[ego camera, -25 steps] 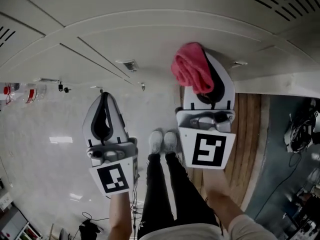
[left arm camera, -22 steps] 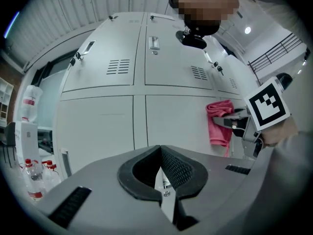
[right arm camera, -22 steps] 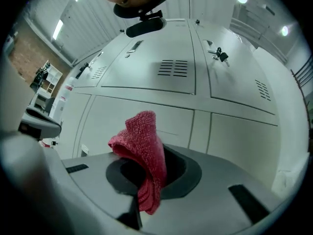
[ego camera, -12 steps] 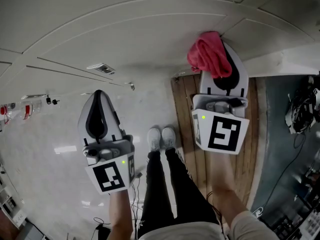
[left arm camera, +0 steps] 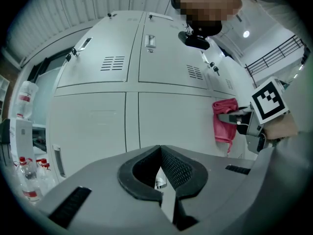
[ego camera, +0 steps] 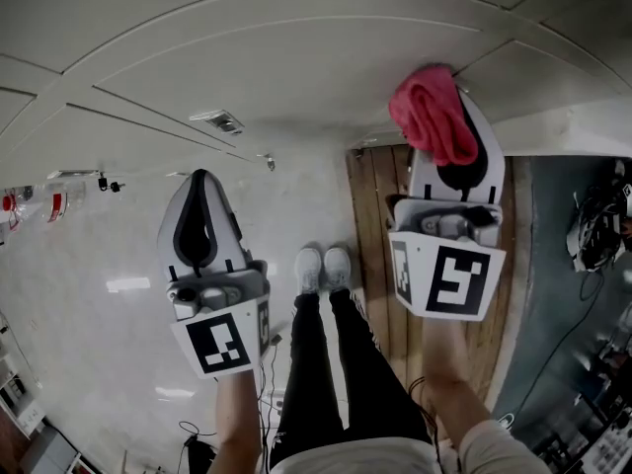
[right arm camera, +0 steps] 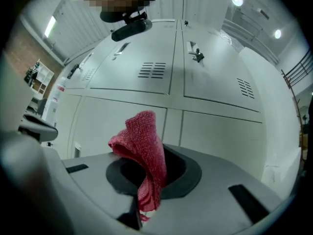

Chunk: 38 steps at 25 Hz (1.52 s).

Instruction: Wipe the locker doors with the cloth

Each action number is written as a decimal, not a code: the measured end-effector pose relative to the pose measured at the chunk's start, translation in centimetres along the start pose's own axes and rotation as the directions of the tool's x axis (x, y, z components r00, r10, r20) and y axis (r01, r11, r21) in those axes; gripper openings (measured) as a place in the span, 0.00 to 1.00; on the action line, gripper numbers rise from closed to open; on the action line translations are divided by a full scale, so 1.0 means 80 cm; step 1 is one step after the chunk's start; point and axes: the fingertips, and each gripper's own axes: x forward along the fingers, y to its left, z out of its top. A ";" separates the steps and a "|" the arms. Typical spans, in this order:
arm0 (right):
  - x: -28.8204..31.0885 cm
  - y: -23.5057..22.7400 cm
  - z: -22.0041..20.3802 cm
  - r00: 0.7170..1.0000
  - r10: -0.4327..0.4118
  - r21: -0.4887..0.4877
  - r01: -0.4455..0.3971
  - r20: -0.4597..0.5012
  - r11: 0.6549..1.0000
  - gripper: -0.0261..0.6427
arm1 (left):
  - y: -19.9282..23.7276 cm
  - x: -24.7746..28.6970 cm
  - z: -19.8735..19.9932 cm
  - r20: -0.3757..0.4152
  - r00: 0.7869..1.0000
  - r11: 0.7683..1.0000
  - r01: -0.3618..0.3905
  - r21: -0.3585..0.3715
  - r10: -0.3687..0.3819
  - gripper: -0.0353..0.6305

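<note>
You stood in what was probably a workplace locker room: grey metal lockers (left arm camera: pixel 122 67) with vent slots (left arm camera: pixel 113 62) and latches (left arm camera: pixel 150 41) lined the wall, above pale polished floor (ego camera: pixel 109 255) and wooden boards (ego camera: pixel 378 255).

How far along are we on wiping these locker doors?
Done: the cloth is clamped in the right tongs. In hand: it is raised at a lower locker door, though I cannot confirm contact. The left tongs are shut and empty. Left: nothing on the doors tells wiped from unwiped, so treat the rest as not yet done.
</note>
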 end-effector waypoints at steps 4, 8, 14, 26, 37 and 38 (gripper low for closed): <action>-0.006 0.079 0.020 0.987 0.154 0.106 -0.159 0.054 0.982 0.09 | 0.020 -0.006 -0.001 0.003 1.000 0.999 -0.030 -0.020 0.030 0.08; -0.003 0.160 0.026 0.951 0.292 0.204 -0.306 0.098 0.930 0.09 | 0.045 -0.016 -0.008 -0.005 0.997 0.997 -0.071 -0.030 0.071 0.08; 0.012 0.255 0.013 0.918 0.383 0.226 -0.397 0.102 0.890 0.09 | 0.077 -0.035 -0.024 -0.029 0.992 0.992 -0.123 -0.040 0.122 0.08; 0.038 0.333 -0.040 0.915 0.402 0.137 -0.396 -0.021 0.908 0.09 | 0.123 -0.055 -0.044 -0.050 0.980 0.981 -0.192 -0.019 0.190 0.08; 0.039 0.313 -0.046 0.930 0.366 0.170 -0.357 -0.023 0.918 0.08 | 0.108 -0.048 -0.049 -0.066 0.982 0.983 -0.180 -0.037 0.178 0.08; 0.038 0.309 -0.047 0.931 0.363 0.174 -0.354 -0.026 0.919 0.08 | 0.105 -0.046 -0.049 -0.067 0.982 0.983 -0.177 -0.039 0.174 0.08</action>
